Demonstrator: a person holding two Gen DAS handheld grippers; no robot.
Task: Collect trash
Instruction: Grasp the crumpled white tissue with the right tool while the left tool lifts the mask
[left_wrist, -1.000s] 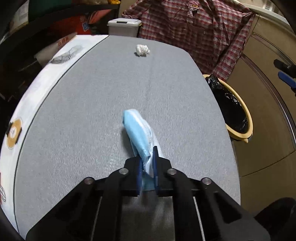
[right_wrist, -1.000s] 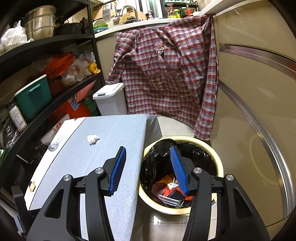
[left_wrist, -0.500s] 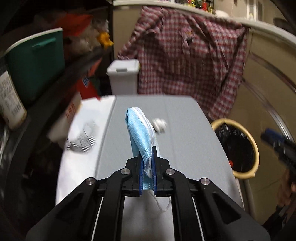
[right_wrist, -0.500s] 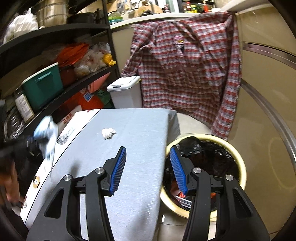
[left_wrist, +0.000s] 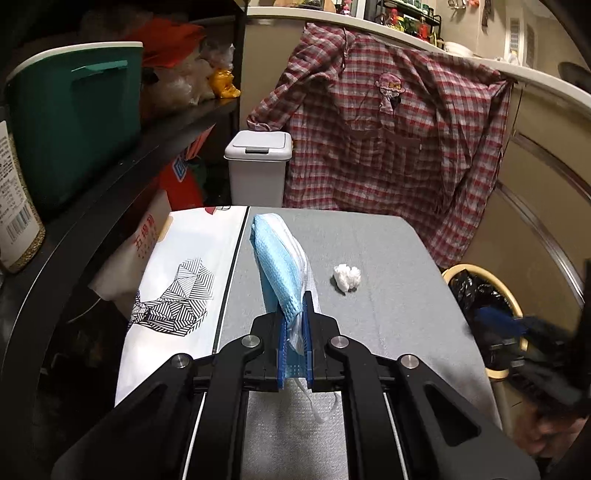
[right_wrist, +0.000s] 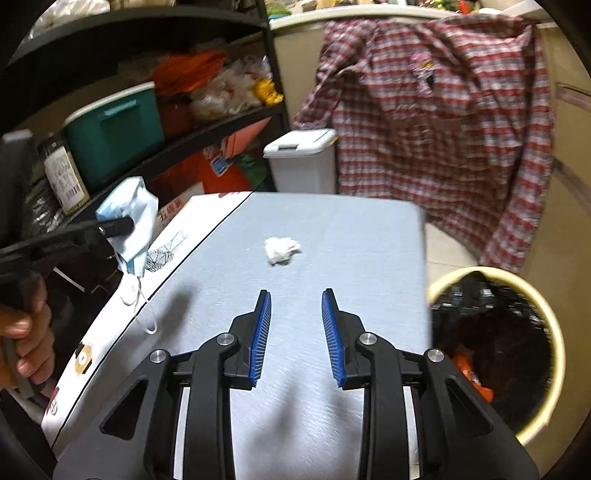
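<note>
While clamped in the left gripper (left_wrist: 295, 332), mask (left_wrist: 280, 266) protrudes forward.

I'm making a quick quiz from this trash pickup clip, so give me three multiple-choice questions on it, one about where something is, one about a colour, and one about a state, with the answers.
1. Where does the tissue wad lie?
A. on the grey tabletop
B. in the bin
C. on the shelf

2. What colour is the bin's liner?
A. white
B. black
C. green

3. What is the state of the left gripper?
A. open and empty
B. shut on the tissue wad
C. shut on the mask

Answers:
1. A, the wad sits alone on the grey surface ahead of the right gripper.
2. B, a black bag lines the yellow-rimmed bin beside the table.
3. C, its blue fingers pinch the blue mask, held off the table, with its ear loops hanging free.
</note>
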